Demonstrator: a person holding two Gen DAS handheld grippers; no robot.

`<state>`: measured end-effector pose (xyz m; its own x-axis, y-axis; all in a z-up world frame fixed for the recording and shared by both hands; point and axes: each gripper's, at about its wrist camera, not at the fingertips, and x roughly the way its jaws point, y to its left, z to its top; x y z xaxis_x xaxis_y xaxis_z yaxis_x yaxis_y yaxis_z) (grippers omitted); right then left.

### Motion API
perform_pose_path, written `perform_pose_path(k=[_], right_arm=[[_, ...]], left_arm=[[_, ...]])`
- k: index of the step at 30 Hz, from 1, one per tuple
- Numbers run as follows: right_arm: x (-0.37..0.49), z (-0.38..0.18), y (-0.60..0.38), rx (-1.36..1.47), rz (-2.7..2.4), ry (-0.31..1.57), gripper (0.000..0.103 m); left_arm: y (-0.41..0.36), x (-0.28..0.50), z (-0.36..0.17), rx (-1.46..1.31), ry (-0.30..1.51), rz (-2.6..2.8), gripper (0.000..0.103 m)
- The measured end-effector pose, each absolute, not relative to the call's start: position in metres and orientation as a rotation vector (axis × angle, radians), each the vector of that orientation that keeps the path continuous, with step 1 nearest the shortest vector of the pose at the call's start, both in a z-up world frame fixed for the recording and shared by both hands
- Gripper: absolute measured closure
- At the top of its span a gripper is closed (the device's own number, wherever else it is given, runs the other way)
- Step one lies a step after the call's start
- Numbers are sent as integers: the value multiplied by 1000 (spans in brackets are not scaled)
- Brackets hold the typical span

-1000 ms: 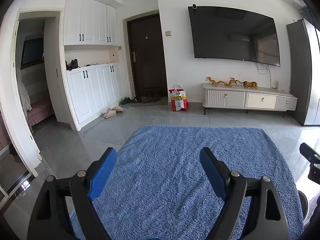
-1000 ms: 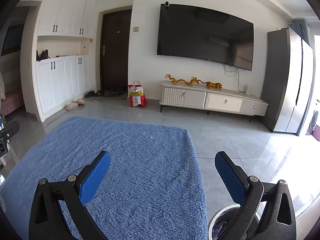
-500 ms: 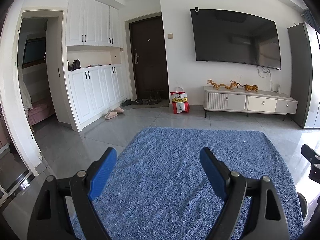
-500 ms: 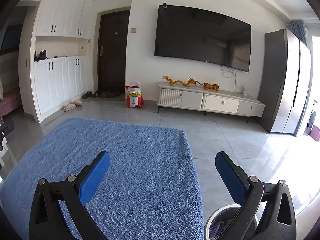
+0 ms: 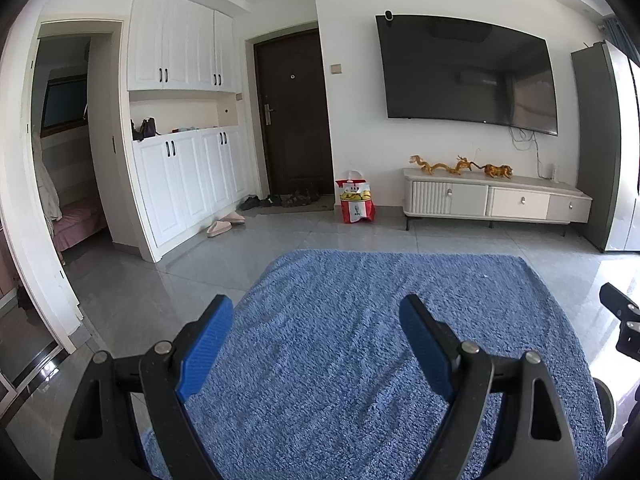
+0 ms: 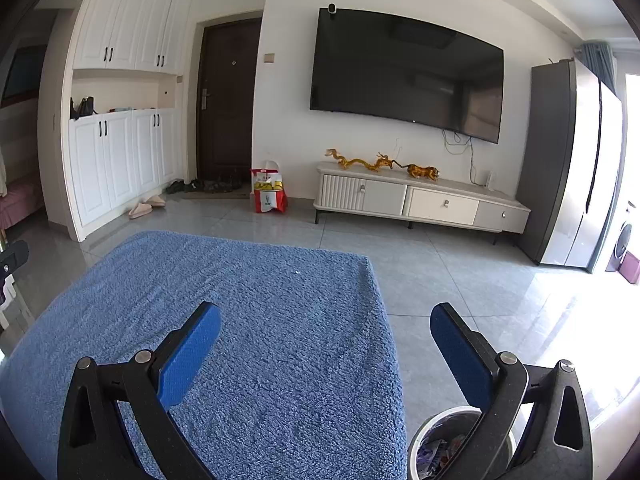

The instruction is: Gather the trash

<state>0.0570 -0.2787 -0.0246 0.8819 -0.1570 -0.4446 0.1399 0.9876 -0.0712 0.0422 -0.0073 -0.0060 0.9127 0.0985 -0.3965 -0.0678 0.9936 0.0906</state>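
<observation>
Left wrist view. Left hand-held gripper (image 5: pixel 316 344) fills the lower frame, blue pads spread wide apart with nothing between them; only the blue cloth-covered counter (image 5: pixel 360 320) shows in the gap. The gripper is tilted slightly down over the cloth, which looks like a waiting or scanning pose rather than a reach. The cloth is bare but for a tiny pale speck near its far right part, too small to identify. At the right edge, mid-height, a black part of the right hand-held gripper (image 5: pixel 620 316) pokes in. A sliver of the waste bin (image 5: pixel 602 396) shows at lower right, beside the counter's right edge. Red and white bag (image 5: pixel 356 202) stands upright on the floor, centre frame, near the dark door (image 5: pixel 294 116).

Right wrist view. The right hand-held gripper's pads are likewise wide apart and empty, straddling the counter's right edge. The waste bin sits at the bottom right, partly behind the right finger: round, mouth up, long axis vertical, with crumpled wrappers inside. Placed just beside the counter, likely so trash can drop straight in. The same speck sits centre frame on the cloth. Judgement: no sizeable trash is left on the counter, so collection appears nearly done or finished.
</observation>
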Motion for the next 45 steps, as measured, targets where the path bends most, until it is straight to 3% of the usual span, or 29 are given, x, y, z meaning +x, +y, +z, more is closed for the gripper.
perform_pose_path(k=[45], right_arm=[[53,-33,-284,-30,-157,482,0]], left_arm=[[-20,42,-12,91,444,48,18]])
